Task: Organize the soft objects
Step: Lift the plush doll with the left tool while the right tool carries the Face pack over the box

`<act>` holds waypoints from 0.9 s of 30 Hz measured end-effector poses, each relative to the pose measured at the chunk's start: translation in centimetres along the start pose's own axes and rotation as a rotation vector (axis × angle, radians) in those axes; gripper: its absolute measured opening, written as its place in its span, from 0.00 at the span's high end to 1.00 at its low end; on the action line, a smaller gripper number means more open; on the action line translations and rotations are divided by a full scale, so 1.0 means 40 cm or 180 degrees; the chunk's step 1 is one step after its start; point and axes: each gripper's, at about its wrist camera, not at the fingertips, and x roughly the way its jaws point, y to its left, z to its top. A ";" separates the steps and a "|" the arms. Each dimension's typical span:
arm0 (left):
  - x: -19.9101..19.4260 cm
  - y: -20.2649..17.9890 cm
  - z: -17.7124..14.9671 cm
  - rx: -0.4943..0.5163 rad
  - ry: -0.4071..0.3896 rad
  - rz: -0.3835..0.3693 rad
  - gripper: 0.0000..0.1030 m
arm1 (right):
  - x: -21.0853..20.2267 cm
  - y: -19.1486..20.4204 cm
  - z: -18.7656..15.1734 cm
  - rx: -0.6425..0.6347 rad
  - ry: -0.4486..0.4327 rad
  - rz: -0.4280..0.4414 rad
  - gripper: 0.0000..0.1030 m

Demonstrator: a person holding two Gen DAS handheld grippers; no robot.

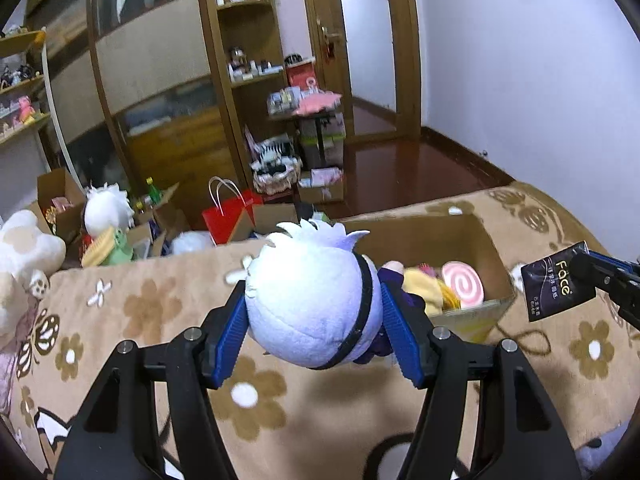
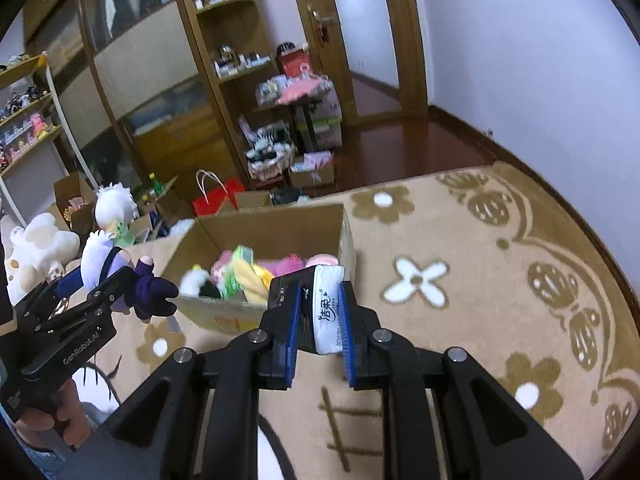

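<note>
Left wrist view: my left claw [image 1: 316,320] pinches the white-haired plush doll [image 1: 312,300] by its head, my right claw [image 2: 320,320] squeezes a tissue pack [image 2: 326,308], both poised for the cardboard box [image 2: 280,224].

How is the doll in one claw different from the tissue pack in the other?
The doll is round, fuzzy and pale with a black strap; the tissue pack is flat, slick and printed in dark and white. The doll bulges wide between the left gripper pads, while the pack is pinched thin in the right gripper. Both are held off the blanket, near the box.
</note>
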 end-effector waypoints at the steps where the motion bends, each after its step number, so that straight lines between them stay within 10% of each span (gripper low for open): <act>1: 0.003 0.000 0.008 0.0006 -0.0036 0.0031 0.39 | 0.002 0.006 0.009 -0.0022 -0.0050 0.0004 0.82; 27: 0.216 -0.029 0.027 0.0118 0.0208 0.0115 0.38 | 0.170 0.069 0.045 -0.0321 -0.0326 0.0035 0.82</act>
